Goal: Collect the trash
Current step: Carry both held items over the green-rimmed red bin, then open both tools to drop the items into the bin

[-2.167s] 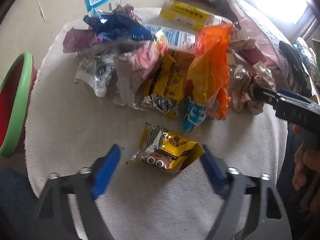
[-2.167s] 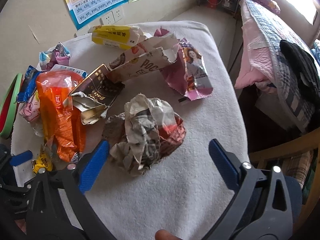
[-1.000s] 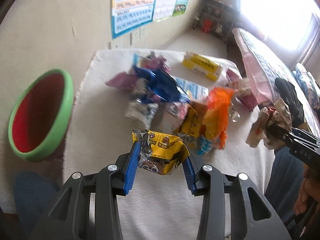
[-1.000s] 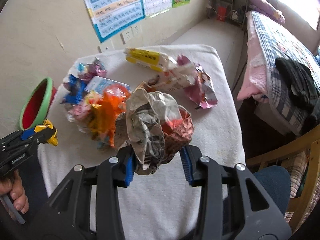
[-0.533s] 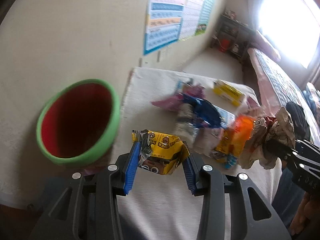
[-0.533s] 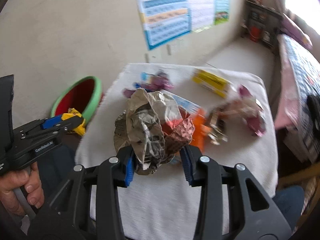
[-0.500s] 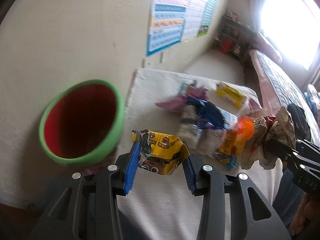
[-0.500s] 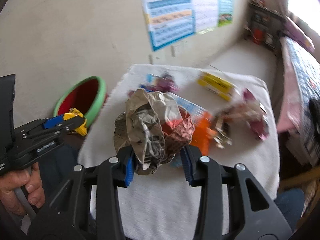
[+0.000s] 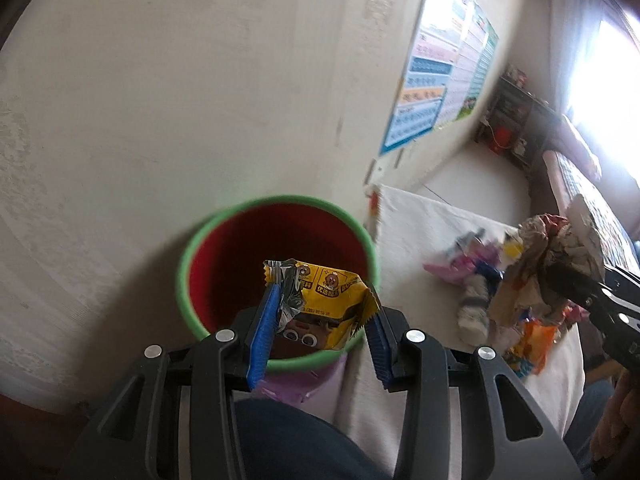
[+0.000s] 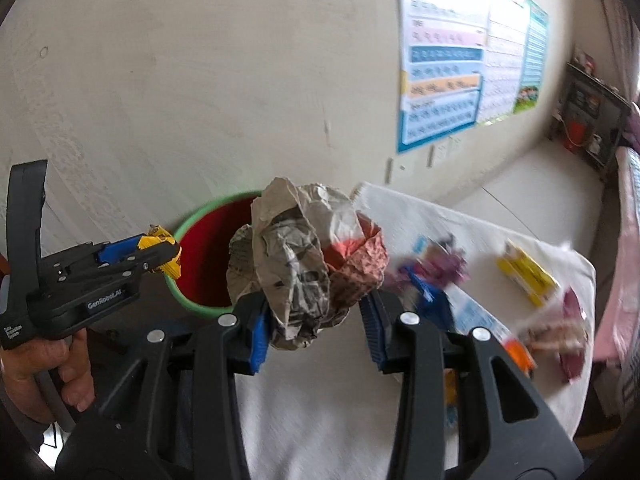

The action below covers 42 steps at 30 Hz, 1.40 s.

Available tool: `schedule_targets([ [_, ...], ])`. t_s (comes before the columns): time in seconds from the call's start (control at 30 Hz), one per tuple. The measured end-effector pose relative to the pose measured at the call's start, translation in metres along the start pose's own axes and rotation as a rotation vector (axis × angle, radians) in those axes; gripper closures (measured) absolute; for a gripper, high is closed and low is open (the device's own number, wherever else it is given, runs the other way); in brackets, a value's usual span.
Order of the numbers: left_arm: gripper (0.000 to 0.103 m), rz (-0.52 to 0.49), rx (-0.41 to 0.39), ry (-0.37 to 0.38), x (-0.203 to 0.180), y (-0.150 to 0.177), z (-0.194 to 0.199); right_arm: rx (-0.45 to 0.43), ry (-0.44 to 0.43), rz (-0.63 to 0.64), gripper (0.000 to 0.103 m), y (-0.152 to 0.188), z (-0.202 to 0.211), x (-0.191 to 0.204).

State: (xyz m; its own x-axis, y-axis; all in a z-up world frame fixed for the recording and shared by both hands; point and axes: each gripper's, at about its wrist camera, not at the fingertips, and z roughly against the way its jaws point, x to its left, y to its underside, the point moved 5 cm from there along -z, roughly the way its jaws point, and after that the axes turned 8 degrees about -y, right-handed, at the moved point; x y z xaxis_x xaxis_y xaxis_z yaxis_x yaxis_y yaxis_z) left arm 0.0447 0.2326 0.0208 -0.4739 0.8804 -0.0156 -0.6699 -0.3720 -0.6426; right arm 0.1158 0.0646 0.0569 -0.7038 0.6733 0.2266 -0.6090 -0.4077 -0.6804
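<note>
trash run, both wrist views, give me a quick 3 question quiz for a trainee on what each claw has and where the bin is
1. True or false: the left claw is shut on a yellow snack wrapper.
2. What does the right claw hold? A) a blue bag B) a crumpled paper wad C) nothing
3. Fill in: in the left wrist view, the yellow snack wrapper sits in front of the open mouth of the green-rimmed ____.

Key
1. True.
2. B, the crumpled paper wad.
3. Bin. More wrappers lie on the white table.
</note>
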Motion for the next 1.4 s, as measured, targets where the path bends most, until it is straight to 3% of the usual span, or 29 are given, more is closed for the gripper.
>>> schedule_targets([
  [0.47,0.063,0.023,0.063,0.02,0.032,-0.029,-0.046,0.026,-0.047,0.034,0.064,-0.071,-0.069,0.035],
  [0.73,0.061,0.027,0.15,0.037,0.037,-0.022,-0.083,0.083,-0.041,0.051,0.063,-0.081,-0.108,0.04],
  [0.9,0.06,0.043,0.164,0.046,0.04,-0.022,-0.096,0.11,-0.046,0.05,0.063,-0.083,-0.127,0.038],
  [0.97,0.057,0.053,0.168,0.053,0.042,-0.022,-0.099,0.117,-0.051,0.052,0.061,-0.085,-0.134,0.038],
  [1.03,0.042,0.06,0.168,0.052,0.045,-0.02,-0.101,0.12,-0.054,0.061,0.058,-0.087,-0.139,0.038],
  [1.13,0.029,0.07,0.169,0.06,0.049,-0.017,-0.101,0.112,-0.049,0.069,0.04,-0.088,-0.14,0.04],
  [1.4,0.021,0.075,0.173,0.055,0.052,-0.007,-0.093,0.09,-0.055,0.063,0.032,-0.087,-0.128,0.044],
])
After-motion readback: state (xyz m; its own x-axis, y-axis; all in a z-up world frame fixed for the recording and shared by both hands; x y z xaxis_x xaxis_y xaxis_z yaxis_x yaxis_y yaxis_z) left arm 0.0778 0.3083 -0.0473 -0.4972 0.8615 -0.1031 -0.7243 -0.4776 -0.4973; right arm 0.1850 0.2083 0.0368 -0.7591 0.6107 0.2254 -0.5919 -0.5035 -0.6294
